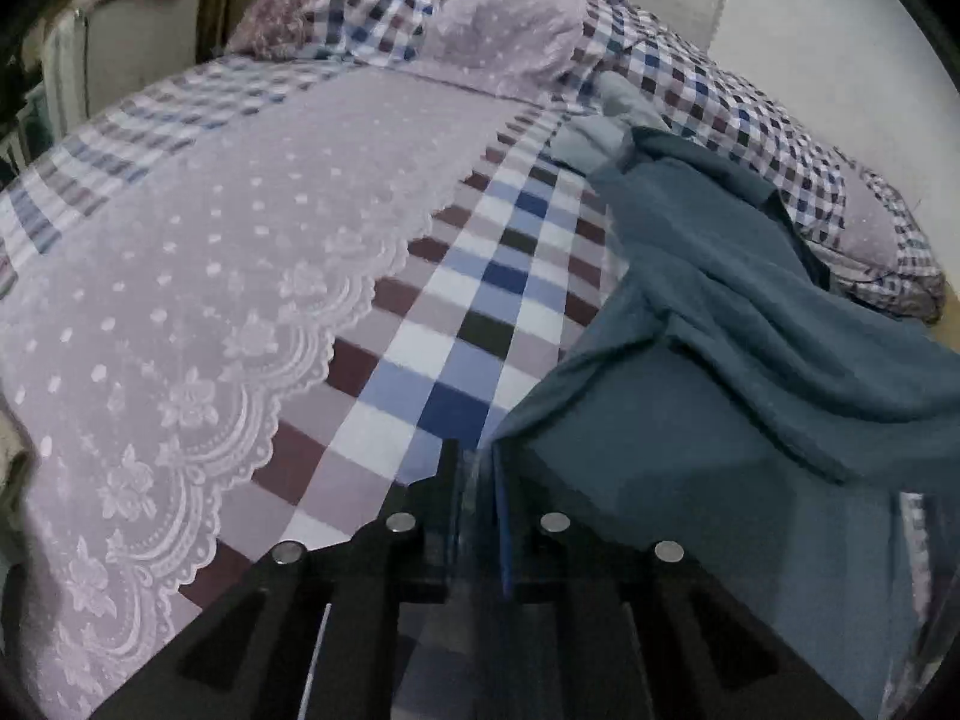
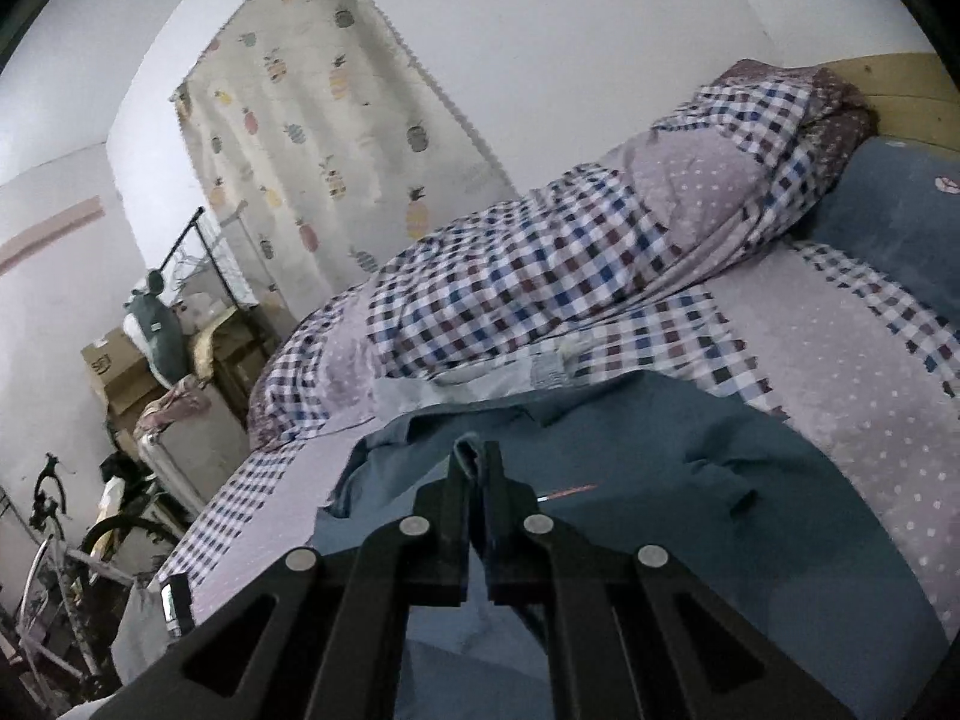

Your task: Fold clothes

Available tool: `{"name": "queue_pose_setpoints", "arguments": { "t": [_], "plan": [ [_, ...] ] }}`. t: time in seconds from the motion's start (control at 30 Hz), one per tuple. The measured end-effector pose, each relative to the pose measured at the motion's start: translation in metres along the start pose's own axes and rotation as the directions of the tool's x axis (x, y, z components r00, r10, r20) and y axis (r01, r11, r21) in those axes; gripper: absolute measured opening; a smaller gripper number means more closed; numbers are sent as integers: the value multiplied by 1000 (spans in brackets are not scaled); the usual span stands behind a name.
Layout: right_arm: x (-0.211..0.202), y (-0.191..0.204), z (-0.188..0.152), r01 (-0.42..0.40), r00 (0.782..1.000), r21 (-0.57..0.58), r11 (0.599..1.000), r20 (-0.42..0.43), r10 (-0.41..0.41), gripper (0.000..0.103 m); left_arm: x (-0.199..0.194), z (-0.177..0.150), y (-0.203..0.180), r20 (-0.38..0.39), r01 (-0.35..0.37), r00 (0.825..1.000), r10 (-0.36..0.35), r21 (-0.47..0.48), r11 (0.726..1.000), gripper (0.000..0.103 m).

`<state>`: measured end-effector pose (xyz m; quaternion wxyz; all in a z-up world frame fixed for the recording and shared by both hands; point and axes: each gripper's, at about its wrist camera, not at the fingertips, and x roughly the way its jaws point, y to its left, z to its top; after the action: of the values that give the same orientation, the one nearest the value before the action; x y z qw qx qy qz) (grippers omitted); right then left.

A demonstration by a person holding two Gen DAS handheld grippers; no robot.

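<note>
Here the bed (image 1: 240,228), in lilac dotted and checked covers, fills both views, with a rumpled quilt (image 2: 540,276) heaped along the wall and a pineapple-print curtain (image 2: 312,138) behind it. The teal garment (image 1: 750,324) lies crumpled across the bed's checked strip beside the quilt. Each gripper is pinched closed on an edge of that garment: the left gripper (image 1: 477,456) at its near corner, the right gripper (image 2: 476,459) on a raised fold.

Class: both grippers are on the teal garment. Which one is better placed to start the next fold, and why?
Probably left: it pinches the garment at its edge, with bare bedspread alongside. The right grips a bunched fold mid-cloth.
</note>
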<state>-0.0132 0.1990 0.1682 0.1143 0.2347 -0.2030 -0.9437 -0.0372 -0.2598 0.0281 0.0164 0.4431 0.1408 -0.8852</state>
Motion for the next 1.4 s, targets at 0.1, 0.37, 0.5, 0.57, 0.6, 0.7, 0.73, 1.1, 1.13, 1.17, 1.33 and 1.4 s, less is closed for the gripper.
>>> {"name": "queue_pose_setpoints", "arguments": {
  "t": [0.1, 0.37, 0.5, 0.57, 0.6, 0.7, 0.73, 1.1, 1.13, 1.17, 1.33, 1.4],
  "plan": [
    [6, -7, 1, 37, 999, 7, 999, -12, -37, 1, -9, 0, -18, 32, -19, 999, 15, 147, 989, 14],
    [19, -12, 12, 64, 997, -9, 998, -35, -64, 1, -17, 13, -70, 148, -44, 989, -26, 450, 892, 55],
    [28, -11, 15, 73, 996, -34, 997, -49, -74, 1, 18, 15, -102, 142, -113, 989, 34, 596, 795, 55],
    [34, -14, 16, 82, 995, -36, 996, -58, -84, 1, 40, 15, -114, 131, -141, 989, 73, 640, 755, 44],
    [38, -16, 17, 86, 994, -37, 996, -63, -89, 1, 46, 18, -114, 132, -143, 988, 76, 632, 762, 34],
    [45, -23, 20, 101, 992, -38, 994, -71, -104, 1, 52, 31, -104, 181, -159, 981, 71, 537, 829, 0],
    [46, -25, 20, 106, 991, -36, 994, -72, -109, 1, 44, 40, -89, 225, -153, 973, 57, 440, 885, 0],
    [82, -90, -18, 206, 965, 81, 975, -185, -188, 1, 23, 49, -22, 183, 124, 967, -179, 276, 953, 2],
    [81, -91, -20, 205, 965, 85, 975, -186, -187, 1, 18, 44, -42, 187, 100, 965, -184, 385, 917, 6],
    [81, -93, -23, 205, 965, 89, 975, -188, -185, 1, 18, 38, -56, 179, 77, 968, -175, 456, 887, 16],
    [78, -93, -26, 201, 965, 79, 976, -187, -183, 1, 31, 20, -99, 156, -17, 981, -116, 662, 749, 52],
    [78, -90, -23, 198, 965, 65, 978, -186, -183, 1, 41, 23, -105, 175, -61, 981, -78, 674, 736, 52]
  ]
}}
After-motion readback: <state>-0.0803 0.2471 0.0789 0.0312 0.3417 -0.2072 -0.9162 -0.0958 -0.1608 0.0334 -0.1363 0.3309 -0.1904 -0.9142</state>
